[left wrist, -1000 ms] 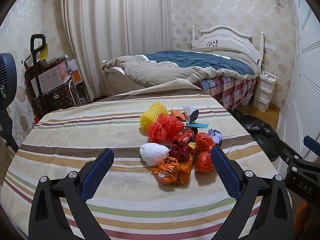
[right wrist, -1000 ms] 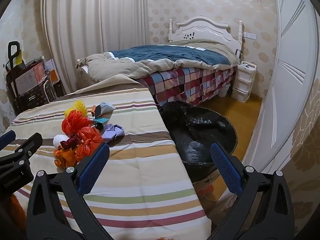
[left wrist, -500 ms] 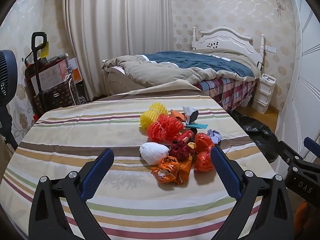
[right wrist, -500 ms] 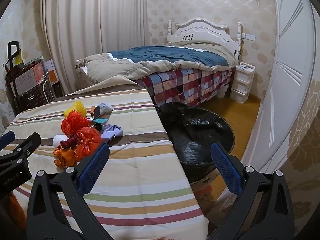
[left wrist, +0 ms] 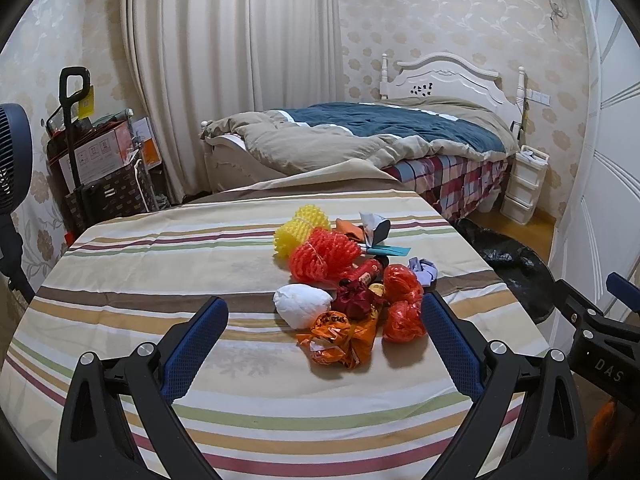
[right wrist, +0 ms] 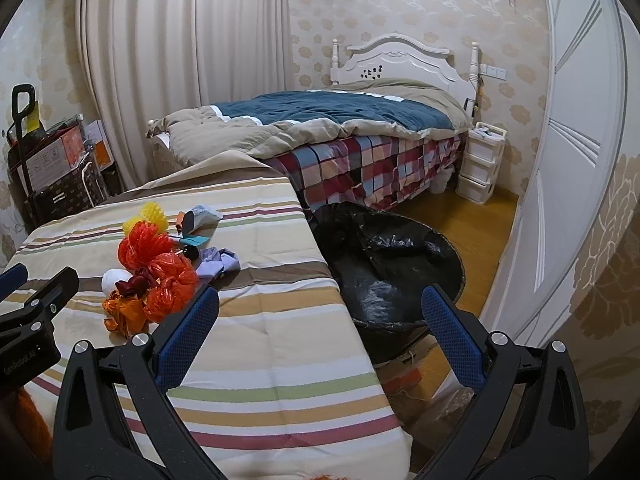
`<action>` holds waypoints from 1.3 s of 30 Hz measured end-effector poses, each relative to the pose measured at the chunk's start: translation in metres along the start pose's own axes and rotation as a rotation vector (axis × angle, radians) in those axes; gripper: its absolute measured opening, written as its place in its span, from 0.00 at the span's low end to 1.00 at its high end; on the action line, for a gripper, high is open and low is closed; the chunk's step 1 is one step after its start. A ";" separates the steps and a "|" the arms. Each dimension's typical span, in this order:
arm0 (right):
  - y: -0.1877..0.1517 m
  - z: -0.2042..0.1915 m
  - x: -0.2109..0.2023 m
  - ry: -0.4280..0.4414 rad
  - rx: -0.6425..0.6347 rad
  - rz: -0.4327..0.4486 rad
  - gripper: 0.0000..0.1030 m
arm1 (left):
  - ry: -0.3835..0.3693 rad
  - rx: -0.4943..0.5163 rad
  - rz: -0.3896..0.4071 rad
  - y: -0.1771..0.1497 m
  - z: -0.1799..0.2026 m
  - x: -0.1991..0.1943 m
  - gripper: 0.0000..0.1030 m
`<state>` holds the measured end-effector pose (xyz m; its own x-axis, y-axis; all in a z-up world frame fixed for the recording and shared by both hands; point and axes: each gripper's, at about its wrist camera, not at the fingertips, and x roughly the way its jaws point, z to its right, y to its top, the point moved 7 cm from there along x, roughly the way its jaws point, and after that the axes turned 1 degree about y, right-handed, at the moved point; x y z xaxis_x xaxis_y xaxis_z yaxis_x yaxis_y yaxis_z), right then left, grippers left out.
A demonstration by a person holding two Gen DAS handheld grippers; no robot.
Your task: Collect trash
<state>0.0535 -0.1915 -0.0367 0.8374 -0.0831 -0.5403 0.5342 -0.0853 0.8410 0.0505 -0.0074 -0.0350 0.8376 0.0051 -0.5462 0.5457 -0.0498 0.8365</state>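
Two blue-padded fingers of the left gripper (left wrist: 324,326) stand wide apart in the left wrist view, holding nothing, hovering over the near part of a table with a striped cloth (left wrist: 132,276). The trash pile (left wrist: 344,284) lies on the cloth just ahead, mostly between the two finger lines and nearer the right-hand one. In it sit a white wad (left wrist: 302,304), an orange wrapper (left wrist: 340,338) closest to the camera, two red crumpled bags (left wrist: 402,300), a red foam net (left wrist: 322,256), a yellow foam net (left wrist: 300,228) behind it, and a pale purple scrap (left wrist: 424,270) on the right edge. The right gripper's black frame (left wrist: 596,340) pokes in at the right border. A black-lined bin (left wrist: 508,256) shows past the table's right edge, and a bed (left wrist: 380,136) stands beyond.

From the right wrist view, the right gripper (right wrist: 320,320) is also spread wide and empty; its left finger hangs above the cloth (right wrist: 272,320), its right finger over the black-lined bin (right wrist: 400,264), which stands on the floor against the table's side. The trash pile (right wrist: 160,272) lies on the table to the left, apart from these fingers. The left gripper's frame (right wrist: 36,316) enters at the left border, near the pile
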 end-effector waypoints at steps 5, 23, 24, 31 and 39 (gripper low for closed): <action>-0.001 0.005 0.000 -0.005 0.003 -0.002 0.96 | -0.005 0.004 -0.002 0.000 0.004 0.004 0.94; -0.004 0.008 0.001 -0.012 0.005 -0.006 0.96 | -0.007 0.007 -0.006 -0.001 0.005 0.007 0.94; -0.004 0.008 0.001 -0.012 0.006 -0.006 0.96 | -0.007 0.008 -0.005 -0.002 0.005 0.008 0.94; -0.005 0.009 0.001 -0.012 0.005 -0.007 0.96 | -0.006 0.008 -0.007 -0.003 0.006 0.008 0.94; -0.005 0.008 0.001 -0.012 0.005 -0.008 0.96 | -0.007 0.010 -0.008 -0.004 0.007 0.009 0.94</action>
<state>0.0511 -0.1994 -0.0419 0.8316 -0.0942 -0.5473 0.5403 -0.0912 0.8365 0.0560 -0.0142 -0.0435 0.8332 -0.0011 -0.5530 0.5520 -0.0599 0.8317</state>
